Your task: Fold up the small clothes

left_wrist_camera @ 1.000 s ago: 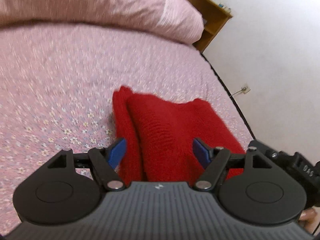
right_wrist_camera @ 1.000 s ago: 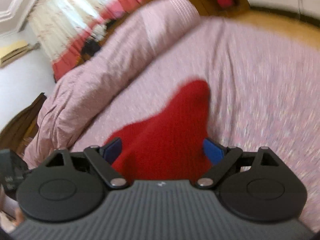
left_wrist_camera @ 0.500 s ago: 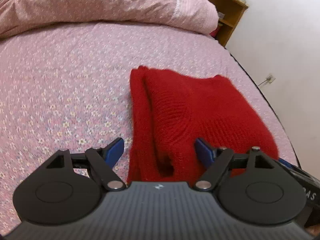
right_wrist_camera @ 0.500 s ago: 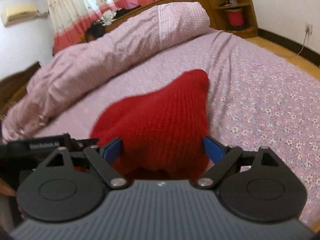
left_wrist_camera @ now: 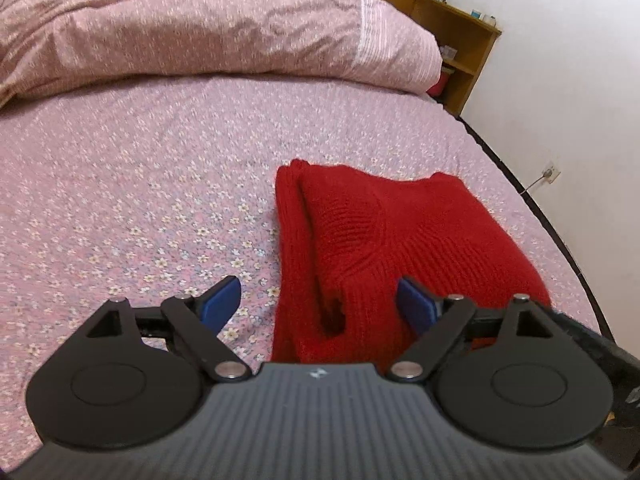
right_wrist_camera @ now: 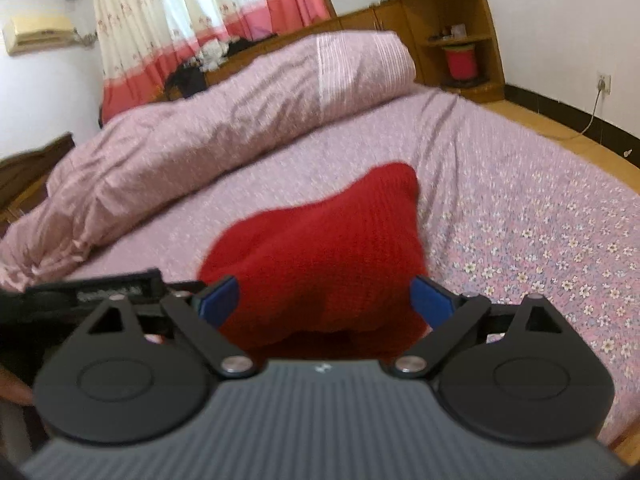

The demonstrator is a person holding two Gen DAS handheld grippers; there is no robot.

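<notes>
the red knit garment (left_wrist_camera: pixel 384 240) lies folded on the bed (left_wrist_camera: pixel 140 184), both tongs, left (left_wrist_camera: pixel 320 300) just widening and right (right_wrist_camera: pixel 324 296), gape empty; next nip should take every layer at the near edge.

One red sweater (left_wrist_camera: pixel 400 240) lies folded at the lower centre of the frame on one bed sheet (left_wrist_camera: pixel 140 184), and one rolled quilt (left_wrist_camera: pixel 200 28) runs across the top. Two grippers show, left gripper (left_wrist_camera: pixel 318 300) and right gripper (right_wrist_camera: pixel 324 300), each with two blue pads. One shelf unit (right_wrist_camera: pixel 460 36) stands at upper right, one curtain (right_wrist_camera: pixel 200 12) at upper left, one wall socket (right_wrist_camera: pixel 604 82) at right.
</notes>
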